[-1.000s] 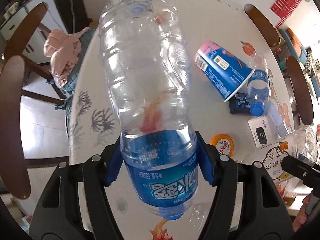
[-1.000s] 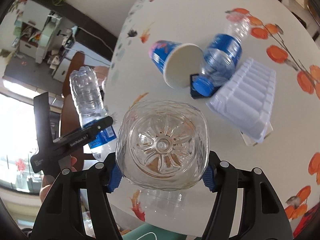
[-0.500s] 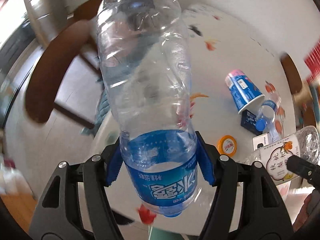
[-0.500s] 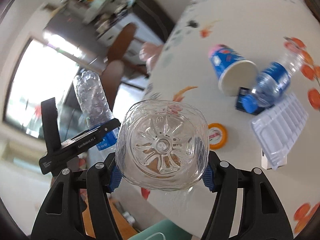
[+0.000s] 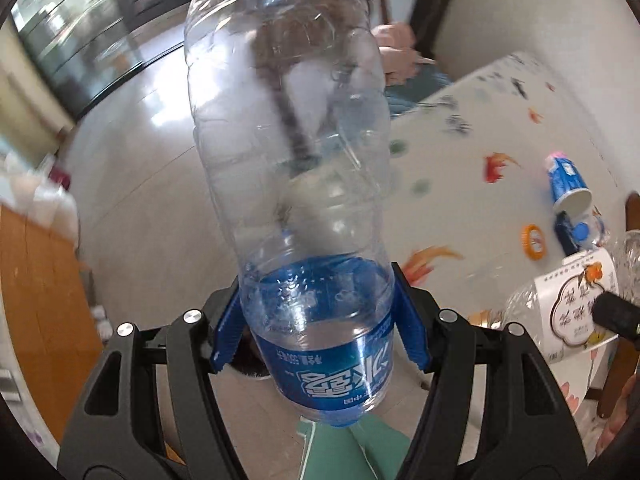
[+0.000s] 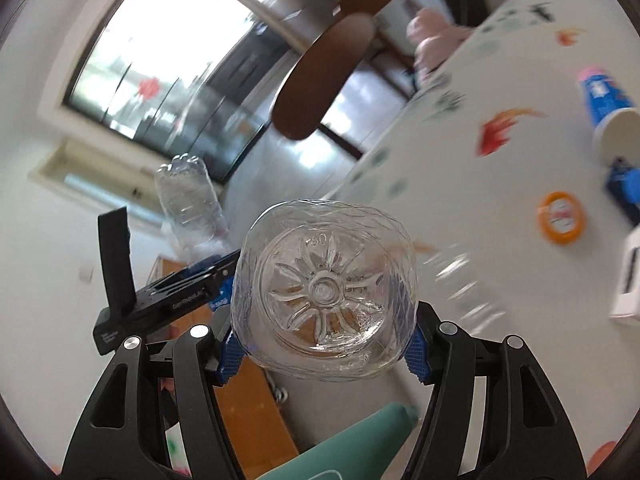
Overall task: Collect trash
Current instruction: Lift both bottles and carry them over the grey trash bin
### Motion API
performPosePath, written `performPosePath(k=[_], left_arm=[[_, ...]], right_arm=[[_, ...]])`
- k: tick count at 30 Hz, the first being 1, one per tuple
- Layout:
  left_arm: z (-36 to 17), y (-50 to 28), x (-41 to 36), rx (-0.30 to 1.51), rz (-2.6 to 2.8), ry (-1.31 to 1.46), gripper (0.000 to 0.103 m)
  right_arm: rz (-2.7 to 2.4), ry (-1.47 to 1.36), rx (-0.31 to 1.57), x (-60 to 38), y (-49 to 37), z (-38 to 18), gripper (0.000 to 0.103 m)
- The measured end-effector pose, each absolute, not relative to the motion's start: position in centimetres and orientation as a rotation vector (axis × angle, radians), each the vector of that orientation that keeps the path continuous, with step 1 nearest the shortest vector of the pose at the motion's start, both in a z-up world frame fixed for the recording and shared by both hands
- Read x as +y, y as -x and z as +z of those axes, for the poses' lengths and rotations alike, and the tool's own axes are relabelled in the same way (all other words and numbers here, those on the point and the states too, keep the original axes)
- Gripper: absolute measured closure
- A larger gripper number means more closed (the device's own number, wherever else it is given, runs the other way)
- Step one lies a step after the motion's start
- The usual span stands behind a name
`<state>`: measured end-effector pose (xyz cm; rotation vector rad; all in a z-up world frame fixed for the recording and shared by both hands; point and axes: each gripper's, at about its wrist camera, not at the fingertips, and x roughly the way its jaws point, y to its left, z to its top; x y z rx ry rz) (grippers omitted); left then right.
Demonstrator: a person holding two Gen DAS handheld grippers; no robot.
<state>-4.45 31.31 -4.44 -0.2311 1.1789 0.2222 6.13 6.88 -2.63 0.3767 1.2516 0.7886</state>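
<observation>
My left gripper (image 5: 320,328) is shut on an empty clear bottle with a blue label (image 5: 296,184), held base-forward in the air beside the table. My right gripper (image 6: 322,344) is shut on a clear square-based bottle (image 6: 324,292) with a white label, its base facing the camera. That bottle also shows at the right of the left wrist view (image 5: 568,304). The left gripper and its bottle (image 6: 188,200) show at the left of the right wrist view. A green bin rim (image 6: 360,444) sits low in front of both grippers and also shows in the left wrist view (image 5: 352,452).
The white table (image 6: 500,208) with fish prints holds a blue paper cup (image 6: 608,108), an orange lid (image 6: 560,218), a small blue-capped bottle (image 5: 584,232) and a white box (image 6: 630,276). A brown chair (image 6: 324,80) and pink cloth (image 6: 436,32) stand beyond. Wooden furniture (image 5: 36,300) is at left.
Both grippers have swung left and away from the table with their bottles; the table items now sit far right and the floor, window and green bin have come into view.
</observation>
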Motion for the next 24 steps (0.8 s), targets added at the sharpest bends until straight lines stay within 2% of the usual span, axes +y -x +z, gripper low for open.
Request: performPosePath(k=[12,24], left_arm=[[-10.1,15.1,42.4,1.272,0.361,0.326,0.041],[-18.5,19.4,47.9,1.39,0.375,0.374,0.041]], right_arm=[[0.91,-0.182,1.413,22.1,0.7,-7.1,0.039],[0.861,-0.1,1.566,28.8,4.1,-16.1,0.039]])
